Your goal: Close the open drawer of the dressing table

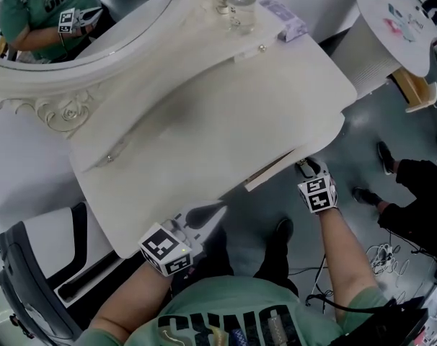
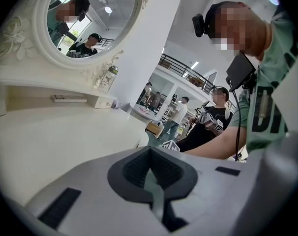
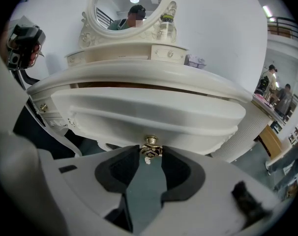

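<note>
Drawer (image 3: 154, 117) ajar at table (image 1: 226, 121) front edge, inside hidden, right claw (image 3: 151, 155) clamped on knob (image 3: 151, 146), left claw (image 2: 150, 151) closed, empty.

The table (image 1: 204, 121) is cream-white all over. Its drawer (image 3: 139, 114) is the same, with a brass-gold knob (image 3: 151, 149). The mirror frame (image 1: 60, 110) is cream too, carved with a rose and scrolls. The left gripper (image 2: 150, 154) and right gripper (image 3: 150, 157) are pale grey with charcoal ribbed pads (image 3: 117, 173). Each cube (image 1: 166, 249) bears black-and-white square markers. The shirt (image 1: 233, 316) is green with dark lettering, the floor (image 1: 391, 121) grey, and the chair (image 1: 56, 236) black and white.
</note>
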`<state>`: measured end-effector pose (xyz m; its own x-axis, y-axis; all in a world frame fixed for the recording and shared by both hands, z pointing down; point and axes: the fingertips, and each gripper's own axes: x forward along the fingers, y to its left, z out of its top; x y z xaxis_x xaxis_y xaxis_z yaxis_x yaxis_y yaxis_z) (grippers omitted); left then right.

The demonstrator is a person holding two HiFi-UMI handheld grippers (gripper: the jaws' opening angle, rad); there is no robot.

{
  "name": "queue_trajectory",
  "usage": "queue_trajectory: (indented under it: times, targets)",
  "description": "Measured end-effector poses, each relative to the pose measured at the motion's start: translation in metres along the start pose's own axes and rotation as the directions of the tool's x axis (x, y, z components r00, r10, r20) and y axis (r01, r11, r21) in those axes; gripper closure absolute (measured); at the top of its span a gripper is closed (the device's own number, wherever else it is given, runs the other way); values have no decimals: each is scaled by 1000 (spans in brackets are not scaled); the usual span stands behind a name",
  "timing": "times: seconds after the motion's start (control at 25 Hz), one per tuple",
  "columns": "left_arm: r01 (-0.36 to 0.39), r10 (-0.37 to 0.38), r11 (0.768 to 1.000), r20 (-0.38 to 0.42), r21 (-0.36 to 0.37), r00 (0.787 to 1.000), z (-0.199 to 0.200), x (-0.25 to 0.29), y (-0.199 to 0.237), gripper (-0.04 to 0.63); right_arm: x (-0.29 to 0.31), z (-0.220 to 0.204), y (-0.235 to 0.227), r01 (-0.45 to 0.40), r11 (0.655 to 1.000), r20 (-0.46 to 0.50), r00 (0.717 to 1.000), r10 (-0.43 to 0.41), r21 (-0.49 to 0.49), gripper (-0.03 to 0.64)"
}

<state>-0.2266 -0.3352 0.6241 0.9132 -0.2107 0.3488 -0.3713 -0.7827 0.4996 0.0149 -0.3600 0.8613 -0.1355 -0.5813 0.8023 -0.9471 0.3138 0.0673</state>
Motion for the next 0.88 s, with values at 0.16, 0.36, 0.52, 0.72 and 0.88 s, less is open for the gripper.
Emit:
queue_trajectory:
  times: [0.16,0.36,0.52,0.72,0.88]
  targets:
    - [-3,3,1000,1,-11,1000,-2,-3,2,588,5,4,-1,5,1000,10,1000,-5,-2,471]
    - [-4,4,1000,11,-9,1000,-1,-7,3,588,8,10,-2,11,1000,12,1000,-11,0,471]
    - [-12,12,1000,17,-13,1000,-2,-11,5,588,12,17,-1,15,1000,14,1000,-15,-4,471]
    - [-14,15,1000,20,-21,1000,-3,-15,9,588,16,23,-3,22,1000,19,1000,-22,-3,471]
    - [-18,18,1000,27,-26,999,-2,-18,11,588,20,27,-4,23,1000,21,1000,-23,2,471]
